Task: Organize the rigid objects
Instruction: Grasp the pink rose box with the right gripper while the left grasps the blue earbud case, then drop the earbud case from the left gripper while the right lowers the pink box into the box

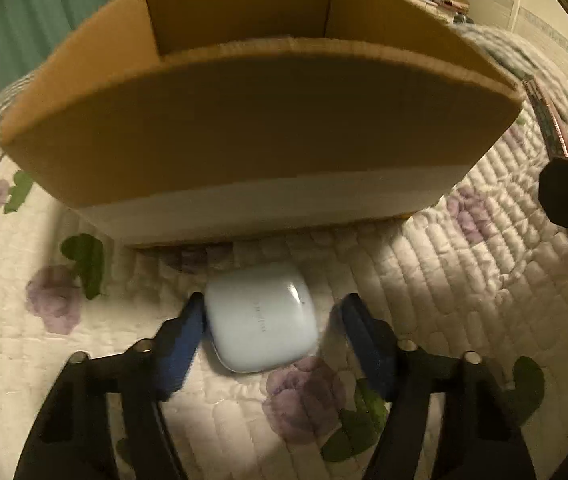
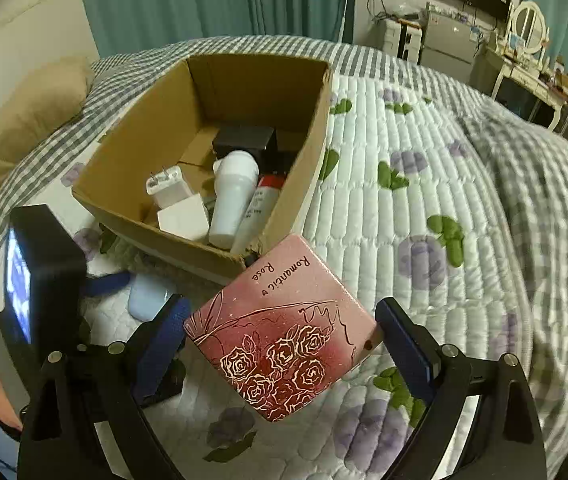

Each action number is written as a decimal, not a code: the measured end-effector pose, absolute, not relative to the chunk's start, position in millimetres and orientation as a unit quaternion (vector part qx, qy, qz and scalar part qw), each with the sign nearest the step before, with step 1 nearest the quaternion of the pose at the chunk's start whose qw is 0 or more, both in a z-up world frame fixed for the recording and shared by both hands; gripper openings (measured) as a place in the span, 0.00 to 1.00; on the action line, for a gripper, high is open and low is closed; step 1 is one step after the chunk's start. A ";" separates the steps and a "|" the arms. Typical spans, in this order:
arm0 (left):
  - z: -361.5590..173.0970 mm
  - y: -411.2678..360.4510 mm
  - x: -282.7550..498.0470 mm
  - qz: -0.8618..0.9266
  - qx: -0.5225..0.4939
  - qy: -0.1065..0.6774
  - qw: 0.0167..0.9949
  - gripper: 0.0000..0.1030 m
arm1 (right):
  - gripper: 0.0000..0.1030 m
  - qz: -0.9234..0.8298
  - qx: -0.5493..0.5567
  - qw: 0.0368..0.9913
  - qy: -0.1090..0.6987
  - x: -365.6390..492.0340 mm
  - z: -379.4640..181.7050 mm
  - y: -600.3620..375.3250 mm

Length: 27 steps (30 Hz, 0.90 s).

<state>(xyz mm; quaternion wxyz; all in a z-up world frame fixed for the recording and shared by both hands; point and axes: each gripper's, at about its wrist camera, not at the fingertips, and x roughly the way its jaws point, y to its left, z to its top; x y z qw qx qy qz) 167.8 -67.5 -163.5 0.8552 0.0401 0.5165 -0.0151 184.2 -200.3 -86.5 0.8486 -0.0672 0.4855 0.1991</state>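
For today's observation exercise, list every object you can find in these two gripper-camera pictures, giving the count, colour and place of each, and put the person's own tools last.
cardboard box: one, brown, open, on the bed
charger plugs: two, white, inside the box near its front
white bottle: one, white, inside the box
tube: one, white with red top, beside the white bottle
black box: one, black, at the back inside the cardboard box
earbud case: one, pale blue, on the quilt before the box
pink tin: one, pink with roses, tilted above the quilt
quilt: one, white, floral
pillow: one, tan, far left
left gripper: one, black and blue, open around the earbud case
right gripper: one, black and blue, holding the pink tin
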 end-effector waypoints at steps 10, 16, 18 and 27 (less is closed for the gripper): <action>-143.5 -65.4 138.4 -0.041 0.022 0.492 0.869 0.50 | 0.91 0.199 -0.057 0.857 0.473 173.6 -78.2 -206.1; -98.4 -61.6 114.4 -0.062 0.017 0.452 0.890 0.50 | 0.91 0.197 -0.056 0.872 0.445 161.1 -42.4 -205.2; -79.2 -56.5 112.2 -0.068 0.018 0.435 0.898 0.50 | 0.91 0.195 -0.058 0.881 0.427 157.3 -21.5 -203.3; -6.2 -32.4 154.3 -0.046 0.046 0.363 0.929 0.50 | 0.91 0.211 -0.055 0.904 0.367 169.4 52.2 -181.7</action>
